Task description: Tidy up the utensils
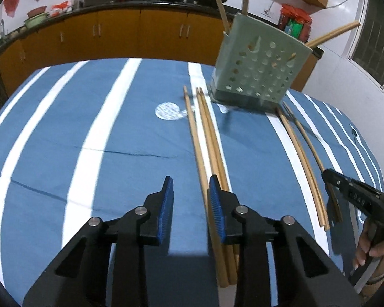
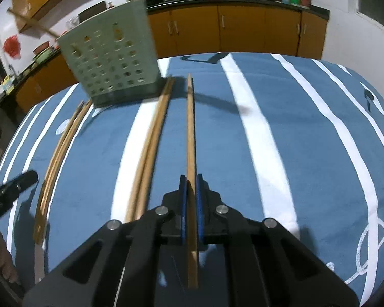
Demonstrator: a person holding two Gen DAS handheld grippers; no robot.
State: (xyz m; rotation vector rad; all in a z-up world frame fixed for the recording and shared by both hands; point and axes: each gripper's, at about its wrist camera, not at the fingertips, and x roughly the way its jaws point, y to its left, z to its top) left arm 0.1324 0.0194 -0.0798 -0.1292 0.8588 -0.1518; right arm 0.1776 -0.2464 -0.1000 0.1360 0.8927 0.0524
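Left wrist view: we are holding our left claw (image 1: 190, 199) unclenched over the blue white-striped cloth on the desk (image 1: 89, 128), nothing between its blue pads, a bundle of wooden chopsticks (image 1: 207, 138) lying just beside the right pad. Farther right, the pale green perforated plastic utensil holder (image 1: 258, 69) is standing upright with chopsticks inside. Our right claw (image 2: 191, 181) is clenching one single wooden chopstick (image 2: 190, 128), which is lying lengthwise on the cloth.

right tongs (image 2: 190, 186) clamped on one chopstick (image 2: 191, 133), perforated holder (image 2: 110, 58) behind
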